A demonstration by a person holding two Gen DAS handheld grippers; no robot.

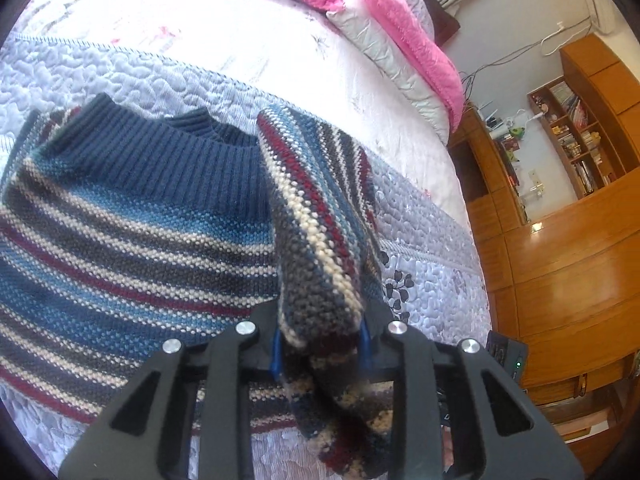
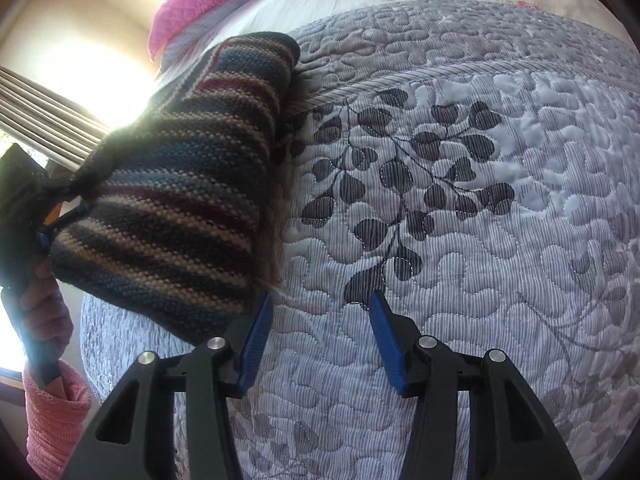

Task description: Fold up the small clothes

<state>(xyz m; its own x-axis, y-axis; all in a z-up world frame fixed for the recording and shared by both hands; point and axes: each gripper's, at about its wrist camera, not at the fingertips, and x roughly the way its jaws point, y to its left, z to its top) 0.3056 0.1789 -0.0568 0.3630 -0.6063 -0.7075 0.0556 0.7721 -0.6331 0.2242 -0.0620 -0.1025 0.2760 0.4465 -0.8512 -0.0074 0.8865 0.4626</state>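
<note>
On the bed: striped knit sweater lying flat on the quilted lilac bedspread, ribbed navy collar facing the pillows
Sweater colours: bands of blue, grey, cream and dark red, pretty chunky knit
Sleeve: one sleeve is pulled up off the bed and folded over toward the body of the sweater, so it hangs as a thick striped tube
Left gripper: clamped on the end of that sleeve, blue pads pressed into the knit on both sides, fabric bunching out behind the fingers too
Left gripper from the other camera: over at the left edge you can see it pinching the sleeve, with a hand in a pink knit cuff wrapped round the handle
Right gripper: wide open, nothing between the blue pads, hovering over bare bedspread just beside the lifted sleeve; left pad is right next to the sleeve edge, can't tell if it's actually touching
Bedspread detail: dark leaf print sits straight ahead of the right gripper
Background: pink pillows at the head of the bed, wooden wardrobe with bookshelves off to the side, bright window with curtains behind the left gripper
</note>
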